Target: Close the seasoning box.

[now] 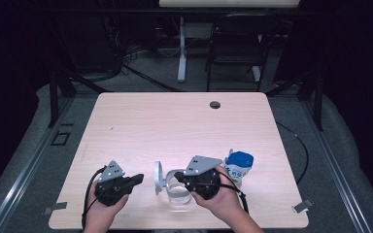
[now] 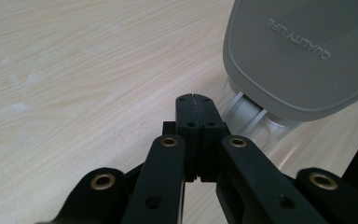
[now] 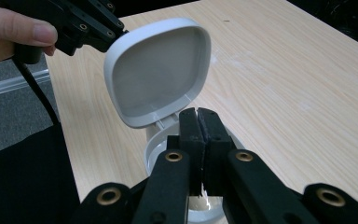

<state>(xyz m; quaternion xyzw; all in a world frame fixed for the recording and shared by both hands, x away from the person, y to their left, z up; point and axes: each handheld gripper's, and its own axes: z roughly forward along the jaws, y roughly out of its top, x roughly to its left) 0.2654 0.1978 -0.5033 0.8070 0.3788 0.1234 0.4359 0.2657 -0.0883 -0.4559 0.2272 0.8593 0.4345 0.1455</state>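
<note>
open-lidded jar (image 1: 175, 187) near table (image 1: 175, 121) front edge, between both grippers

**Pale wood grain, matt plastic, clear container**

The table (image 1: 141, 121) shows light, matt wood grain. The container (image 1: 177, 193) is clear and glossy; its hinged lid (image 3: 158, 70) is smooth grey-white matt plastic. Both grippers' jaws are matt black plastic with brass-coloured rivets.

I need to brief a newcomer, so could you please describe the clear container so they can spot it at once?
On the wooden table, look at the near edge between the two grippers. The clear container stands there, its grey hinged lid flipped upright, unlike the blue-capped pouch beside it.
</note>
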